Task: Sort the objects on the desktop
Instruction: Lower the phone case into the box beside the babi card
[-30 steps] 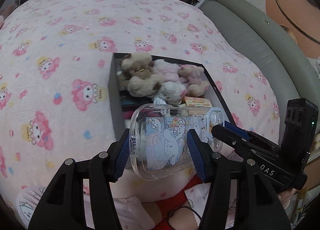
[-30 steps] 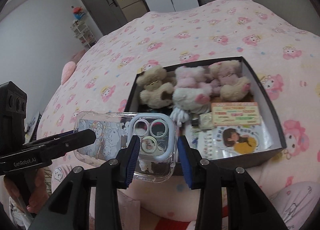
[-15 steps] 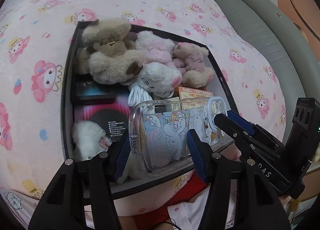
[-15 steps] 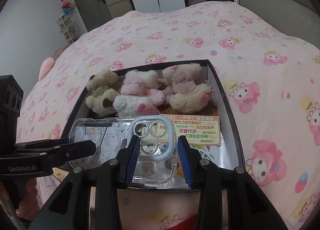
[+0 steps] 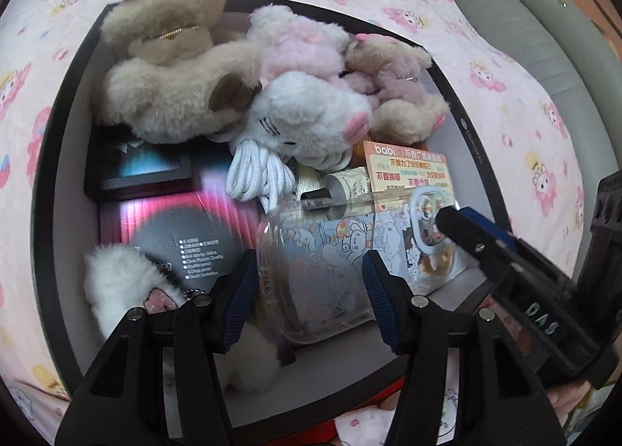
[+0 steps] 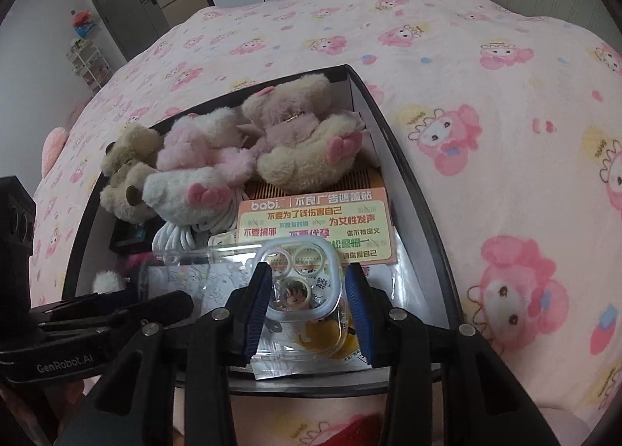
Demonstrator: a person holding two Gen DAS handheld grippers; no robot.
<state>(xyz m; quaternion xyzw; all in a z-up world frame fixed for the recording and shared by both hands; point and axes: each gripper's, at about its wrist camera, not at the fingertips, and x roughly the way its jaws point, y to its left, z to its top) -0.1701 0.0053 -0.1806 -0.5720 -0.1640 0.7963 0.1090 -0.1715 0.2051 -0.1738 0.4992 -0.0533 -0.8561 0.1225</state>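
Phone case (image 5: 330, 251): clear plastic, cartoon print, ringed camera cutout. Location: near right part of black box (image 5: 58, 143), above its contents. Left gripper (image 5: 311, 294) and right gripper (image 6: 307, 314) each clamp one end.

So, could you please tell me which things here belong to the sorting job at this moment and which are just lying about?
In the job:
- clear phone case, gripped by both tongs
- left tongs
- right tongs
- black box receiving it

Just lying about:
- plush toys already in the box
- white cable
- babi sticker pack
- pink bedspread
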